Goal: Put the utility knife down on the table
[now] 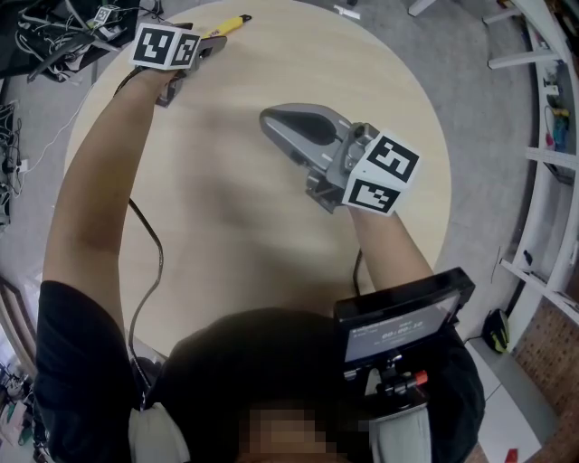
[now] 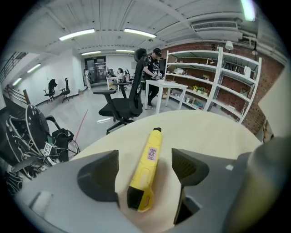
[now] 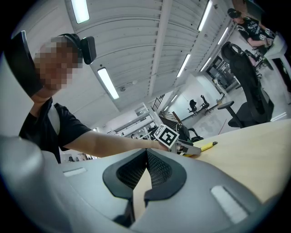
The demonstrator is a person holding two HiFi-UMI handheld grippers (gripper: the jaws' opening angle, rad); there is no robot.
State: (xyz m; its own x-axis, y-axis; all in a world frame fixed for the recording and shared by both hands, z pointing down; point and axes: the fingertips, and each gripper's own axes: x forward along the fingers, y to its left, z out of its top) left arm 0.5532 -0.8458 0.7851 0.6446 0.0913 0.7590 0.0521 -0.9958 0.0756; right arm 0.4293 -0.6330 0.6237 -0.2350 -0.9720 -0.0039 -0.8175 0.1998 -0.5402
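A yellow utility knife (image 2: 146, 170) with a black tip lies flat on the round pale wooden table (image 1: 226, 199), near its far edge. My left gripper (image 2: 144, 159) is open, with a dark pad on each side of the knife and a clear gap to both. In the head view the left gripper (image 1: 210, 43) is at the top left, and the knife (image 1: 233, 23) sticks out beyond it. My right gripper (image 1: 271, 122) hovers over the middle of the table. Its jaws are shut with nothing between them, and in its own view the right gripper (image 3: 146, 157) shows its pads meeting.
A tangle of cables (image 1: 63, 36) lies on the floor beyond the table's far left edge. White shelving (image 1: 543, 108) stands to the right. A black office chair (image 2: 122, 104) stands behind the table, with a person at a white desk further back.
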